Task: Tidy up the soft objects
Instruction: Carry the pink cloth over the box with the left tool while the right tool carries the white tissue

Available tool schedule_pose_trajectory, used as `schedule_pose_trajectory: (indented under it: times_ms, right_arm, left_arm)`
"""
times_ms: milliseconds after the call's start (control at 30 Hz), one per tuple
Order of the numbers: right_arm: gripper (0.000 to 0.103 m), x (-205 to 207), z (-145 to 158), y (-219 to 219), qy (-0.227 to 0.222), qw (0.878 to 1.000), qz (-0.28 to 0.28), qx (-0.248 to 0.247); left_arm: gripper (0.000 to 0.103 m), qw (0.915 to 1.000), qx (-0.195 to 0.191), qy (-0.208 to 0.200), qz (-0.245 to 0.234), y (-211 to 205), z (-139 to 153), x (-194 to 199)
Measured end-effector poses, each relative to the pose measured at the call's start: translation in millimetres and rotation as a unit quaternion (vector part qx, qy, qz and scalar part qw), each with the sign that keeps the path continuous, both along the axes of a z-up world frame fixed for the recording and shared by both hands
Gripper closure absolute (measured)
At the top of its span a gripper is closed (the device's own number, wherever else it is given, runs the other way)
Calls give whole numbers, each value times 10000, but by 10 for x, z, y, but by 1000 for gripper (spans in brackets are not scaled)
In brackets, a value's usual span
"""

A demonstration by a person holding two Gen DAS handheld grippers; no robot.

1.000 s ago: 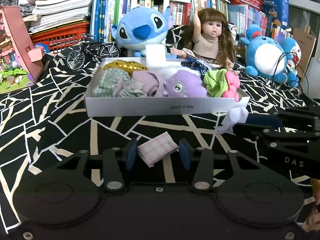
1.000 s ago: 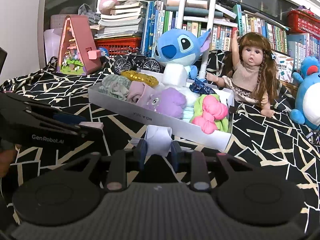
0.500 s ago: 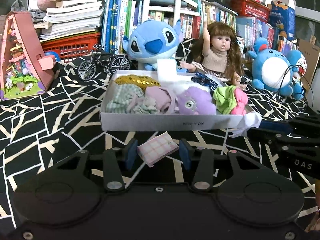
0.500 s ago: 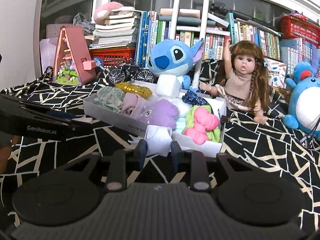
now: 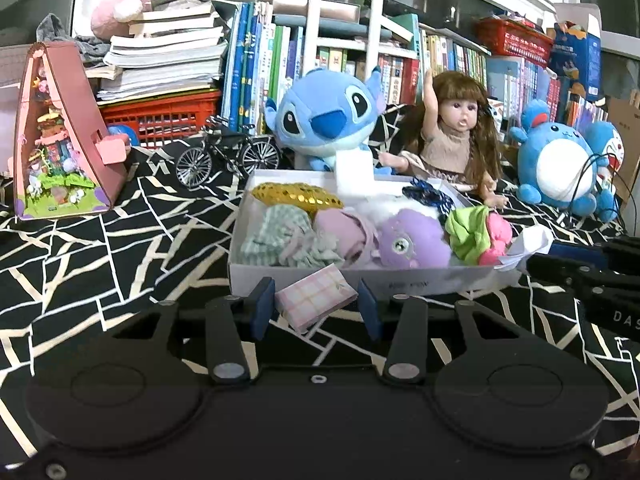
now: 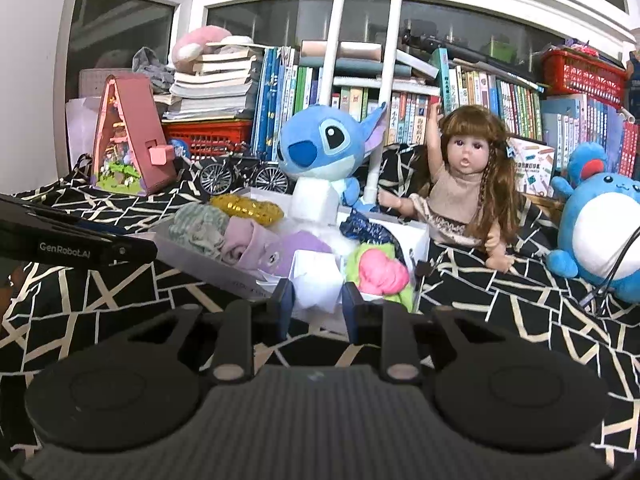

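Note:
A white box [image 5: 400, 282] [image 6: 188, 254] on the black patterned cloth holds soft things: a gold sequin piece [image 5: 296, 196], green checked cloth [image 5: 276, 234], a purple plush [image 5: 412, 240], a green and pink scrunchie [image 5: 478, 232]. My left gripper [image 5: 316, 302] is shut on a pink checked soft pad [image 5: 316, 298], just in front of the box's near wall. My right gripper [image 6: 316, 294] is shut on a white folded cloth [image 6: 318, 280], at the box's right front corner; it shows in the left wrist view [image 5: 528, 244].
A blue Stitch plush [image 5: 328, 120], a doll [image 5: 460, 140] and a blue round plush [image 5: 560, 168] sit behind and right of the box. A toy bicycle [image 5: 228, 156], a pink triangular house [image 5: 60, 140] and a red basket [image 5: 160, 120] stand at the left, books behind.
Both grippers have moved forward and up toward the box, each still holding its item. The pink pad now overlaps the box's front wall; the white cloth is at the box's corner.

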State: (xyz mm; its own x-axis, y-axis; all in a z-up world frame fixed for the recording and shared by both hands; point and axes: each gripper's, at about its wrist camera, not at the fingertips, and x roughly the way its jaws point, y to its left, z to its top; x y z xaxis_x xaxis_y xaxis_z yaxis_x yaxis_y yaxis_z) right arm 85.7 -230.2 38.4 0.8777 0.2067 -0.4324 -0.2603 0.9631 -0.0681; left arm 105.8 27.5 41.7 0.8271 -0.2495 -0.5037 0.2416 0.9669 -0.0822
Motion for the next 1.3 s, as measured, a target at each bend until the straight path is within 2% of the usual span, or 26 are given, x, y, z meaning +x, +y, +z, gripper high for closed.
schedule_pose_trajectory:
  times_ms: [367,833,1300]
  right_arm:
    - [71,89,116,16,-188,9998,11,-36]
    - [71,153,136,33,-206,9998,40,-36]
    - [71,488,223,87,-274,9996,50,100]
  left_arm:
    - [60,9999,-19,-121,68,20,111,106]
    - [60,9998,-82,-123,100,-27,179,238]
    - [60,9988,-353,-316,145,-91,393,647]
